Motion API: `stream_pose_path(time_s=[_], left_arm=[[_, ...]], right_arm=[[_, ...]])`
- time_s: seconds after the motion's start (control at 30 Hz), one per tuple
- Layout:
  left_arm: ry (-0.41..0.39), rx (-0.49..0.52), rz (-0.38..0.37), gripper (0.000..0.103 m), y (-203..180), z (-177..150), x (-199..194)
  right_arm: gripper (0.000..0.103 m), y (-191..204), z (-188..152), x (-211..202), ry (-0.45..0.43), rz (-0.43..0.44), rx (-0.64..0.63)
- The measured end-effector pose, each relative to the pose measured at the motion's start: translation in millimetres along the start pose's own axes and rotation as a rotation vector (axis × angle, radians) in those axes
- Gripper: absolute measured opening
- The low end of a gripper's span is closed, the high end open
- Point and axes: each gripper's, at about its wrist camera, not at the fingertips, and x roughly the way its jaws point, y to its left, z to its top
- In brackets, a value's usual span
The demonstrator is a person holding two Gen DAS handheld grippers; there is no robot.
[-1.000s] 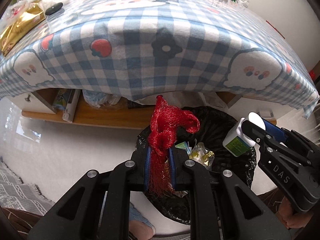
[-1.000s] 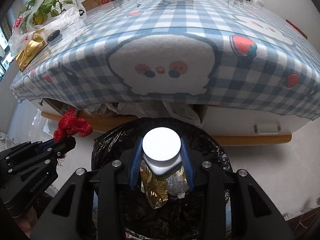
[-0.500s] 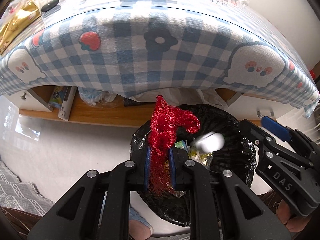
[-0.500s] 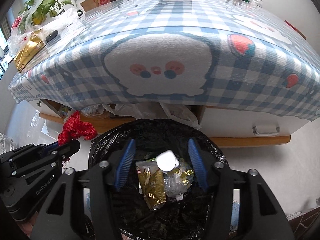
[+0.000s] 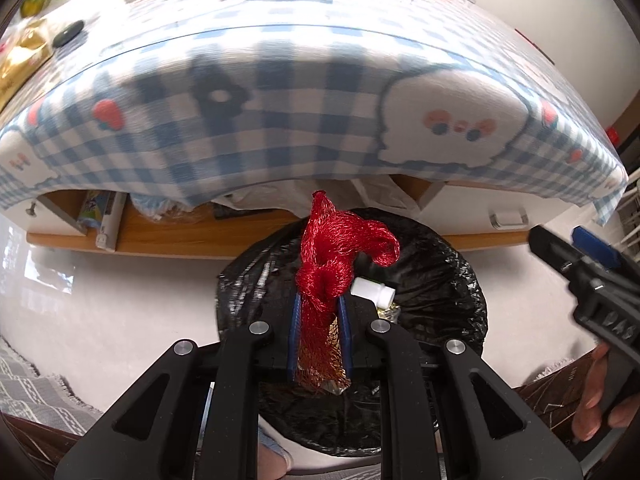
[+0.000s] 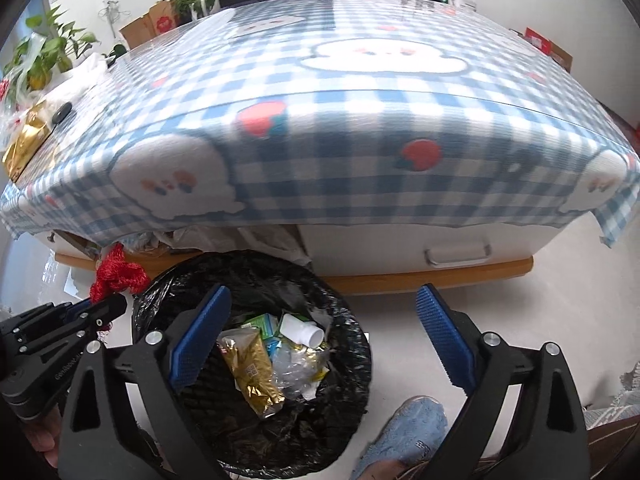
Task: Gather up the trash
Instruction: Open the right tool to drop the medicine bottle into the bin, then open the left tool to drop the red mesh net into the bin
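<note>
- The right claw has let go of the white-capped bottle; a second ago it held it over the bin, and now its jaws are opening wide with nothing between them.
- The bottle lies on its side inside the black bin bag, on top of a gold foil wrapper, clear plastic and a green carton. From the left wrist view it shows just right of the red netting.
- The left claw is clamped on the red mesh net, as it was a second ago; the bunched net stands up above the blue pads and a looser tail hangs below them.
- This claw now sits more squarely over the mouth of the bin than it did, so the net looks ready to drop.
- Judged from this, one piece of trash is done and the net is the next to go in; releasing straight above the opening should suffice, though light mesh may snag on a pad.
- On the checked worktop, a gold packet and a dark object remain at the far left edge, possibly more to collect.
</note>
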Motion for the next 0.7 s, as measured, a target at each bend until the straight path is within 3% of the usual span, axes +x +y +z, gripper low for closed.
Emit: stream_pose_path(time_s=[0.17,0.37,0.7], left_arm=[[0.027,0.004,-0.004,0.015,-15.1,0.8,8.9],[0.033,0.031,-0.017,0.015,-39.1,0.6,13.4],[0.041,0.069,-0.015,0.02,-59.9,-1.4,20.1]], right_arm=[[0.093,-21.4,0.4,-7.1,-0.004,-0.026,0.009],[0.093,-36.7,-7.6,2.0,0.078,-0.047,-0.016],[0.093,-46.1,-11.8,-3.4,0.076,-0.072,0.004]])
